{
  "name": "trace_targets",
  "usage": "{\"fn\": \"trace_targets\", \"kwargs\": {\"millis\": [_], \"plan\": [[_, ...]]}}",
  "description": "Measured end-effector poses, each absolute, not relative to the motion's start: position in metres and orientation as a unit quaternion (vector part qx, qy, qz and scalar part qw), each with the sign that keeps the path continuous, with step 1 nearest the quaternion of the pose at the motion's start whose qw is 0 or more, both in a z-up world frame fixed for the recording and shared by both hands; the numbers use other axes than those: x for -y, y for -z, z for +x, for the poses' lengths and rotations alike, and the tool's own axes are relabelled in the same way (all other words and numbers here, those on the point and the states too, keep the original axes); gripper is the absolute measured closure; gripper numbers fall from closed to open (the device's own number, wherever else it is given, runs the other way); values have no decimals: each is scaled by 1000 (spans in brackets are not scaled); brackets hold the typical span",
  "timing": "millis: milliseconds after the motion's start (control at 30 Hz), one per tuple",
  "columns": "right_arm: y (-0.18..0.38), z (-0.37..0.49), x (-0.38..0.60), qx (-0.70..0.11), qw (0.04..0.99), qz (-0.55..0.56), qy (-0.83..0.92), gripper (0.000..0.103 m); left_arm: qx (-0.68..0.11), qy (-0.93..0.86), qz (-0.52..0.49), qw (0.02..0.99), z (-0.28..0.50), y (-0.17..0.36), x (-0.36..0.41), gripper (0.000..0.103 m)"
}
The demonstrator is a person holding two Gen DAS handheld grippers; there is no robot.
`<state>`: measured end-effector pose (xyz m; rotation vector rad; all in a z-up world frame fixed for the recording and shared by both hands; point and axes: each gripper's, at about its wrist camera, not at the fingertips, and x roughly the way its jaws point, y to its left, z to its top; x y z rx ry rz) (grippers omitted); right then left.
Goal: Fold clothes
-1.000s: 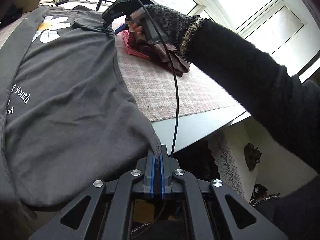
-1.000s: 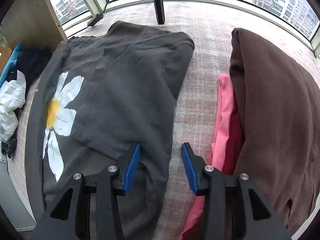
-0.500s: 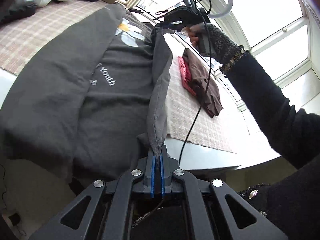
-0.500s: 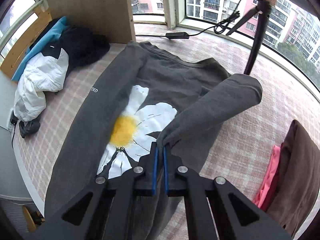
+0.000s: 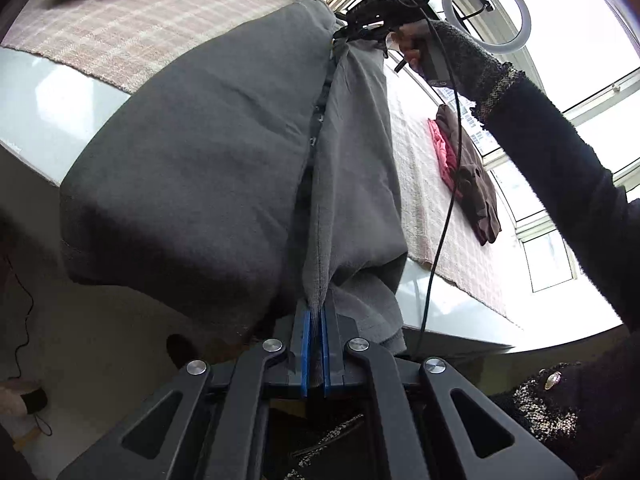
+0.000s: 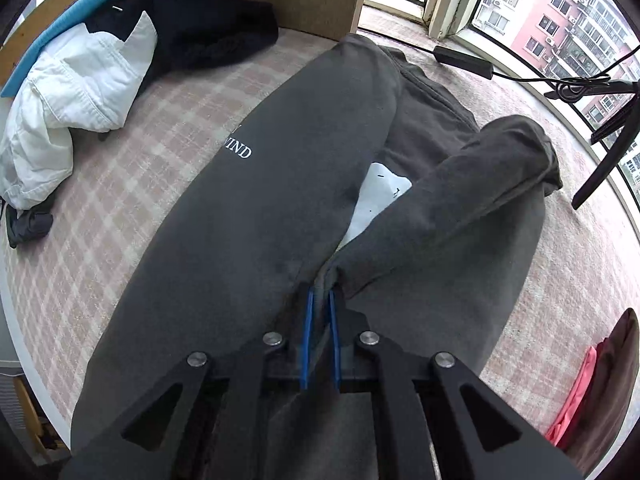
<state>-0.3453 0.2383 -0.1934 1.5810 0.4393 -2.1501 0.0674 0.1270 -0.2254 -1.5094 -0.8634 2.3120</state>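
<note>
A dark grey sweatshirt (image 5: 200, 152) with white lettering lies on the checked cloth, its near side lifted and folded over the body. My left gripper (image 5: 315, 312) is shut on the bottom hem, off the table's edge. My right gripper (image 6: 321, 296) grips the cloth near the sleeve (image 6: 472, 184), with fabric bunched between its blue pads; its jaws are opening slightly. In the left wrist view the right gripper (image 5: 360, 28) holds the far end of the same taut fold. Only a sliver of the white print (image 6: 380, 196) shows.
A folded brown and pink pile (image 5: 472, 176) lies to the right on the cloth (image 6: 160, 132). A heap of white, blue and black clothes (image 6: 80, 80) sits at the left back. A ring light (image 5: 486, 12), tripod leg (image 6: 608, 148) and power adapter (image 6: 464, 62) stand by the window.
The right gripper closed on the sweatshirt near the sleeve. Both grippers then carried that side leftward over the body, covering most of the daisy print.
</note>
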Motion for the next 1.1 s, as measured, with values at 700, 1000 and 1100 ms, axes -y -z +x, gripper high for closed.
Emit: {"fn": "trace_targets", "kwargs": {"millis": [700, 1000, 1100], "plan": [[210, 97, -366, -97, 298, 508, 802, 72, 138, -777, -578, 207, 117, 195, -84, 79], [202, 77, -390, -56, 292, 479, 826, 75, 120, -787, -567, 211, 144, 185, -75, 75], [201, 72, -388, -77, 290, 477, 826, 75, 117, -786, -568, 214, 142, 184, -79, 75]]}}
